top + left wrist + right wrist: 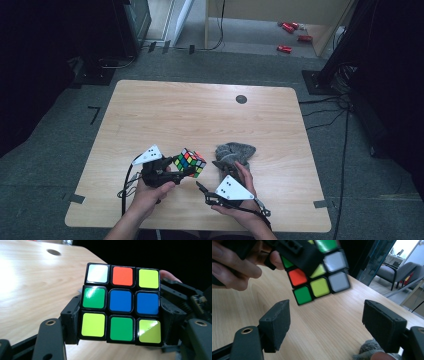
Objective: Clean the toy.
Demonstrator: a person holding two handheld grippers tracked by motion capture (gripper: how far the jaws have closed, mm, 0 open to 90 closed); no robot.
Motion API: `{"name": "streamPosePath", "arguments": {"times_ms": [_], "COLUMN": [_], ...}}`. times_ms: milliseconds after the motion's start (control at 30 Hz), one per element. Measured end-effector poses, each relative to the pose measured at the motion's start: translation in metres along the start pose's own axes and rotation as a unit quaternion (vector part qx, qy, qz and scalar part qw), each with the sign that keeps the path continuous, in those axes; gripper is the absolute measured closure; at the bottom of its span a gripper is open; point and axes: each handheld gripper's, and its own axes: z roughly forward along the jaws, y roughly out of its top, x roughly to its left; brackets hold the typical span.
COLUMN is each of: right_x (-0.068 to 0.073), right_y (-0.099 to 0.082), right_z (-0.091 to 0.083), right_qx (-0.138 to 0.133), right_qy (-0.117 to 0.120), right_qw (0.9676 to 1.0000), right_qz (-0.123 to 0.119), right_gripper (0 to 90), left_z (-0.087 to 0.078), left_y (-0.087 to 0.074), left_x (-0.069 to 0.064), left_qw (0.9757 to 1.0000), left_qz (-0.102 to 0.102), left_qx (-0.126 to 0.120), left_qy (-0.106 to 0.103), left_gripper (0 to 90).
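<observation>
rubik's cube [121,305]: held off the wooden table [200,115], clamped between the left gripper [186,171] jaws, pads pressing on two opposite sides. right gripper [201,187]: just beside the cube, jaws standing wide apart with nothing between them. grey cloth [234,152]: crumpled on the table, close behind the right hand [240,200].

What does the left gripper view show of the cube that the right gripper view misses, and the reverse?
Left gripper view: a whole face of the puzzle cube square on, blue in the centre, with the left gripper shut on its two sides, plus a round hole in the table.

Right gripper view: the right gripper with its jaws wide apart and nothing between them, the cube farther off and blurred, a scrap of grey cloth at the bottom edge, and chairs beyond the table.

Both: the cube, the wooden tabletop and the person's fingers.
</observation>
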Motion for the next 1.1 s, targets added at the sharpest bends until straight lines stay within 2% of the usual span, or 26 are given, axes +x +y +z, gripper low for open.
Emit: {"name": "streamPosePath", "arguments": {"times_ms": [67, 267, 367, 433, 533, 633, 800, 867, 1033, 1067, 1100], "right_x": [0.005, 0.010, 0.013, 0.015, 0.017, 0.017, 0.013, 0.009, -0.002, -0.005, -0.007], "right_y": [-0.001, -0.003, -0.003, -0.003, -0.003, -0.003, -0.003, -0.004, -0.006, -0.006, -0.005], "right_z": [0.003, 0.007, 0.007, 0.006, 0.006, 0.006, 0.005, 0.005, 0.004, 0.003, 0.002], "right_qx": [0.005, 0.011, 0.008, 0.006, 0.010, 0.015, 0.022, 0.028, 0.046, 0.047, 0.048], "right_qy": [0.002, -0.020, -0.034, -0.038, -0.047, -0.041, -0.033, -0.030, -0.036, -0.040, -0.044], "right_qw": [1.0000, 0.9995, 0.9985, 0.9979, 0.9960, 0.9965, 0.9980, 0.9985, 0.9983, 0.9981, 0.9978], "right_qz": [-0.007, -0.022, -0.042, -0.053, -0.076, -0.071, -0.049, -0.035, 0.000, 0.006, 0.012], "right_gripper": [22.0, 21.4, 27.0, 29.0, 31.9, 33.7, 33.8, 33.8, 33.8, 33.8, 33.8], "left_z": [0.004, 0.010, 0.014, 0.015, 0.016, 0.016, 0.011, 0.008, 0.001, 0.001, -0.001], "left_y": [0.000, -0.001, -0.002, -0.002, -0.003, -0.003, 0.001, 0.002, 0.003, 0.003, 0.002], "left_x": [-0.003, -0.008, -0.011, -0.012, -0.009, -0.007, -0.008, -0.007, -0.005, -0.005, -0.005], "left_qw": [0.9999, 0.9989, 0.9977, 0.9975, 0.9969, 0.9962, 0.9971, 0.9978, 0.9964, 0.9964, 0.9948], "left_qz": [-0.001, -0.014, -0.015, -0.013, -0.024, -0.024, 0.002, 0.023, 0.072, 0.072, 0.096], "left_qx": [0.010, 0.030, 0.043, 0.046, 0.051, 0.054, 0.039, 0.036, 0.036, 0.036, 0.032], "left_qy": [-0.011, -0.033, -0.051, -0.052, -0.055, -0.064, -0.065, -0.050, -0.026, -0.026, -0.010], "left_gripper": [33.8, 33.8, 33.7, 33.6, 33.4, 32.0, 20.9, 19.6, 19.5, 19.0, 18.7]}}
